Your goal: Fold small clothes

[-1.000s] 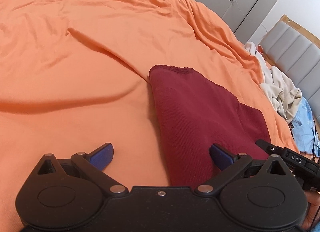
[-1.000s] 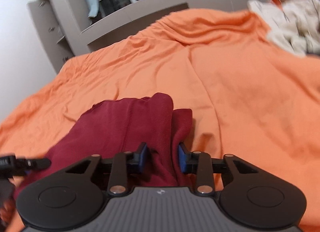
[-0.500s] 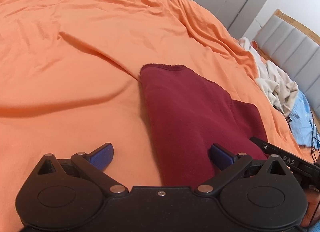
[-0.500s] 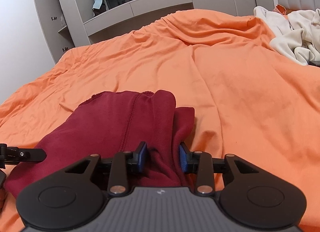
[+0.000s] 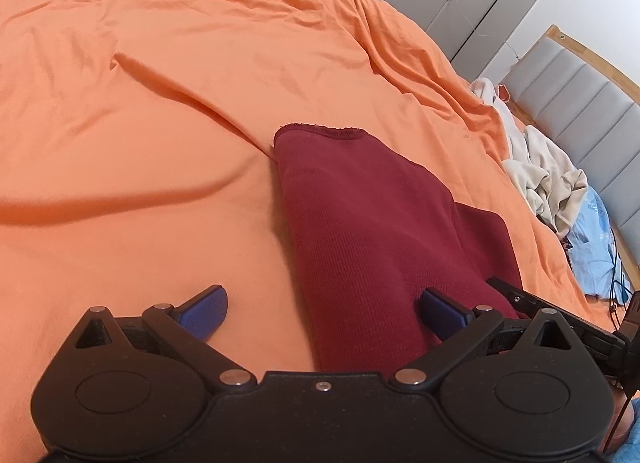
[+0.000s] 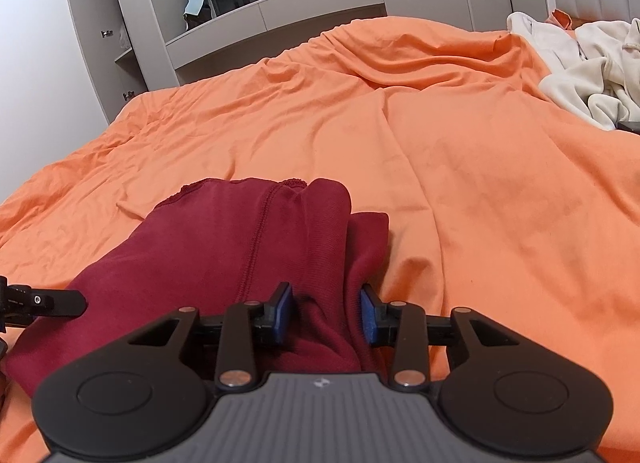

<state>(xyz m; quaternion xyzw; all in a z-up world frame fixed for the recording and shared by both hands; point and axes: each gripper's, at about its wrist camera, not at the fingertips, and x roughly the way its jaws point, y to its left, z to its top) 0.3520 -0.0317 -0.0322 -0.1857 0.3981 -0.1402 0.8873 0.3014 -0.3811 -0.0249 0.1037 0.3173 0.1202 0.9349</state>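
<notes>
A dark red knit garment [image 5: 368,223] lies folded lengthwise on the orange bed sheet [image 5: 160,103]. My left gripper [image 5: 320,297] is open wide. Its right pad lies against the garment's near end and its left pad rests over bare sheet. In the right wrist view the garment [image 6: 240,255] shows a seam and a doubled right edge. My right gripper [image 6: 326,311] is shut on that bunched right edge, cloth filling the gap between its blue pads. One finger of the left gripper [image 6: 44,301] pokes in at the left edge of this view.
A heap of cream clothes [image 6: 592,63] lies on the bed's far right, with a light blue cloth [image 5: 592,239] and a cable beside it. A grey padded headboard [image 5: 580,79] and grey cabinets [image 6: 280,11] border the bed. The orange sheet [image 6: 500,203] is rumpled with long creases.
The right gripper's pads stand slightly further apart on the fold than a second ago. The right wrist view has settled from a blurred tilt. The left gripper stays open.
</notes>
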